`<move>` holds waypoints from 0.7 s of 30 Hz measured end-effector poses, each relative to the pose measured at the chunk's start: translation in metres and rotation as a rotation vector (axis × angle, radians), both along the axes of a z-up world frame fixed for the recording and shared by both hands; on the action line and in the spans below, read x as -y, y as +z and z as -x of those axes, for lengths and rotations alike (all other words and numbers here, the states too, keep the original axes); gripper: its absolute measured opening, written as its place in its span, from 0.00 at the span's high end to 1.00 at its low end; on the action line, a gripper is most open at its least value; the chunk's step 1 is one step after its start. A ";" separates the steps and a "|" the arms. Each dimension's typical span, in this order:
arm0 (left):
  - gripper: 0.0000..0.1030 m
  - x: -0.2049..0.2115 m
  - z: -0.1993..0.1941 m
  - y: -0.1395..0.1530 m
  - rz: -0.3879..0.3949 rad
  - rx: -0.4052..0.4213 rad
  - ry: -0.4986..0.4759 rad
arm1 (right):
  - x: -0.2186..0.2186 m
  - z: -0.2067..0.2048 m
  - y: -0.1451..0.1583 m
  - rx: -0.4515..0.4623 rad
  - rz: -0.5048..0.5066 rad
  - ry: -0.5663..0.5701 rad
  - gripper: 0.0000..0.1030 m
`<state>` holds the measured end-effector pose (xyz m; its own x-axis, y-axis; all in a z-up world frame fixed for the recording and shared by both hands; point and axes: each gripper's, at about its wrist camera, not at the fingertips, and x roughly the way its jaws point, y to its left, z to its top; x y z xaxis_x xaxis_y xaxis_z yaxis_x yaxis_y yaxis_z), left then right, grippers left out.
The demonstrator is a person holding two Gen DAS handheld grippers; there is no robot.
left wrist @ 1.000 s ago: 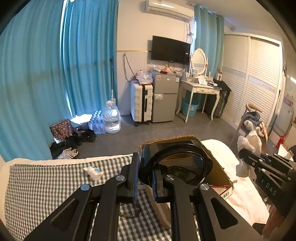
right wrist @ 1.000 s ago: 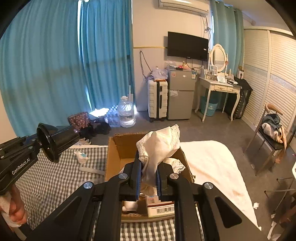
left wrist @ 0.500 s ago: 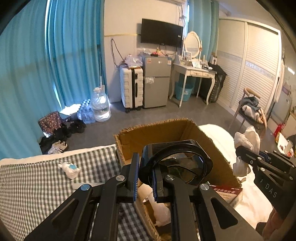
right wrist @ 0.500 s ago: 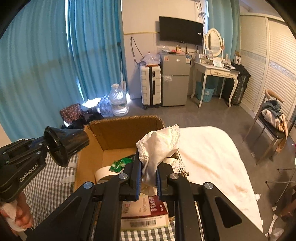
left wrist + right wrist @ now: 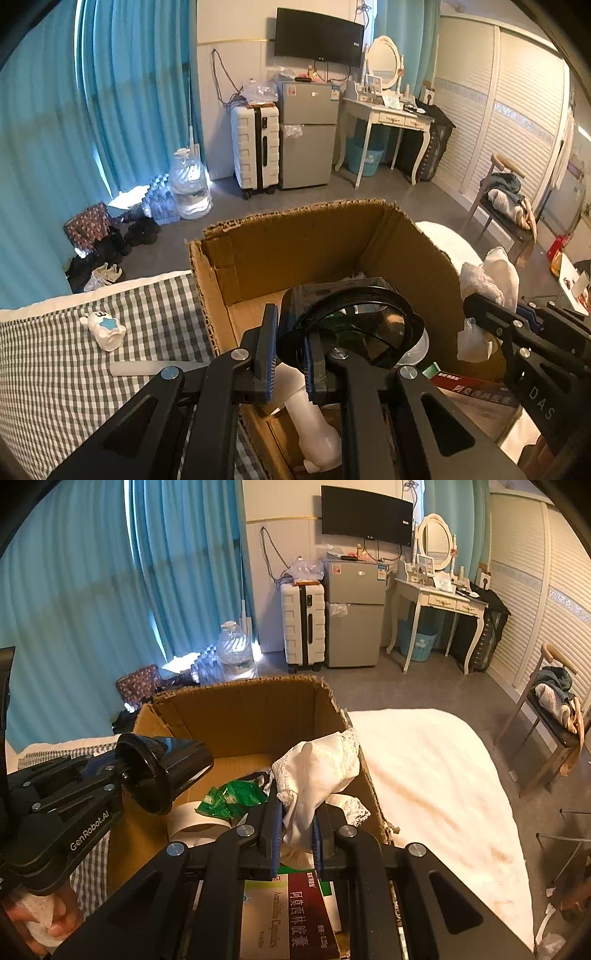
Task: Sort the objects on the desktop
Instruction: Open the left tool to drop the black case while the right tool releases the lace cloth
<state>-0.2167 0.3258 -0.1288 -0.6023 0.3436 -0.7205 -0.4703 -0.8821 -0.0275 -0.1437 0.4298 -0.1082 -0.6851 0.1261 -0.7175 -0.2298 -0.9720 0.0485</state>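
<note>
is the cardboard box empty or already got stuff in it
Not empty. The cardboard box is open-topped and already holds a tape roll, green packets and medicine boxes.

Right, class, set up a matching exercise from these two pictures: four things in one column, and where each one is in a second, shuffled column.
Things:
1. black cup
2. white lace cloth
3. green packet
4. small white bear figure

Places:
a. on the checked cloth, outside the cardboard box
b. clamped in the right gripper
c. lying inside the box
d. clamped by its rim in the left gripper

Pairs: 1-d, 2-b, 3-c, 4-a
</note>
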 end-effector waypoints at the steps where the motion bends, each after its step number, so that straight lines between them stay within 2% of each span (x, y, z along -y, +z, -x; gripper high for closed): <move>1: 0.88 0.000 0.001 -0.002 0.000 0.006 -0.001 | 0.000 0.001 -0.002 0.007 -0.001 0.000 0.88; 3: 0.88 -0.001 0.002 -0.004 0.004 0.011 0.000 | 0.001 0.001 -0.005 0.012 -0.001 -0.003 0.87; 9: 0.80 0.006 0.002 0.002 -0.002 0.015 0.009 | 0.000 -0.001 0.005 -0.013 0.008 -0.029 0.76; 11: 0.68 0.009 -0.001 0.010 -0.016 0.007 0.004 | 0.001 -0.002 0.011 -0.022 0.007 -0.028 0.76; 14: 0.58 0.015 -0.007 0.026 -0.035 -0.025 0.009 | 0.005 -0.005 0.022 -0.038 0.002 -0.027 0.74; 21: 0.57 0.031 -0.023 0.059 -0.063 -0.070 0.018 | 0.015 -0.023 0.051 -0.083 -0.008 -0.032 0.72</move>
<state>-0.1933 0.2944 -0.0695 -0.6574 0.3753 -0.6535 -0.4567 -0.8882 -0.0506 -0.1207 0.4143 -0.0575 -0.7380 0.1539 -0.6570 -0.2558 -0.9648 0.0612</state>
